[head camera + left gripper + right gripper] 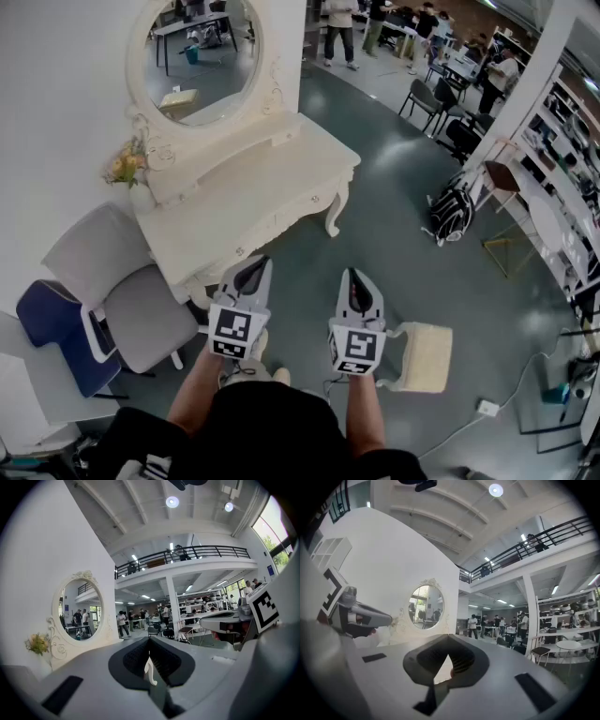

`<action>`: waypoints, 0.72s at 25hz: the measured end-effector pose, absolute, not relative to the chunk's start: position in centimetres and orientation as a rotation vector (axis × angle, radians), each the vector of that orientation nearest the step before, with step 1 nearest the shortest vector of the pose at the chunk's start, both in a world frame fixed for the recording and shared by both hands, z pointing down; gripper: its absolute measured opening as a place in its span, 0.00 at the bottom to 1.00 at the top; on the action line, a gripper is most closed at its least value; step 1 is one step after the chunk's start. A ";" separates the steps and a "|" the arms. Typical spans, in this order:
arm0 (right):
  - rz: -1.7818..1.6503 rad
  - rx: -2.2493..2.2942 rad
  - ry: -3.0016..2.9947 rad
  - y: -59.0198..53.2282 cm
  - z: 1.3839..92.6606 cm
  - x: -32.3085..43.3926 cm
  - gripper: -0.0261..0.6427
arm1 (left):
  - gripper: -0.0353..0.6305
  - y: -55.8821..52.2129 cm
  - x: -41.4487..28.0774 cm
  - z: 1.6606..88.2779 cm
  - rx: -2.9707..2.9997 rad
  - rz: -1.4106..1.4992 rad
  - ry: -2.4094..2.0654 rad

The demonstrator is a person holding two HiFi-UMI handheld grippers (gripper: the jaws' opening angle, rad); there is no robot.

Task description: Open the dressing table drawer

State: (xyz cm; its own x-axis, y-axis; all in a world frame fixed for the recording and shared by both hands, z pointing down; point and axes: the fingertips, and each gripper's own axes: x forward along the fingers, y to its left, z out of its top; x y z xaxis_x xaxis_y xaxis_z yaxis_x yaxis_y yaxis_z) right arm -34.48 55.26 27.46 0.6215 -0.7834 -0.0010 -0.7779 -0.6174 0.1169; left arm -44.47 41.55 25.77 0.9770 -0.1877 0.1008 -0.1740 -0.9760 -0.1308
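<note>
Drawer (281, 223) sat flush in table (253, 173) front, below oval mirror (194, 58). My left tool (252, 266) and right tool (354, 276) hung side by side before it, jaws together, nothing gripped. Stool (424, 354) sat beside right tool.

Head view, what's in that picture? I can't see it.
Seen from above, a person holds the left gripper and right gripper, both shut, toward a cream dressing table whose drawers are closed. An oval mirror and flowers stand on it, a grey chair beside it.
</note>
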 end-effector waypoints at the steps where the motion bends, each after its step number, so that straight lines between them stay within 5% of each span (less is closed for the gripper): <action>1: -0.067 2.735 -1.317 55.3 27.5 -34.4 0.04 | 0.06 41.5 -44.4 25.8 -3.003 -0.169 0.277; 18: -0.053 2.767 -1.284 53.8 28.0 -30.0 0.04 | 0.06 39.1 -39.5 26.0 -3.002 -0.171 0.234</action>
State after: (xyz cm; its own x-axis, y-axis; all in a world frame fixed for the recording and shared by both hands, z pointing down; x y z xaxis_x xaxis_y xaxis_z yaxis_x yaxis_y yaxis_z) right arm -29.95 53.76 28.01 0.6458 -0.7635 0.0069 -0.7604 -0.6423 0.0964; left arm -39.52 39.10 26.03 0.9816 -0.1610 0.1029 -0.1468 -0.9802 -0.1332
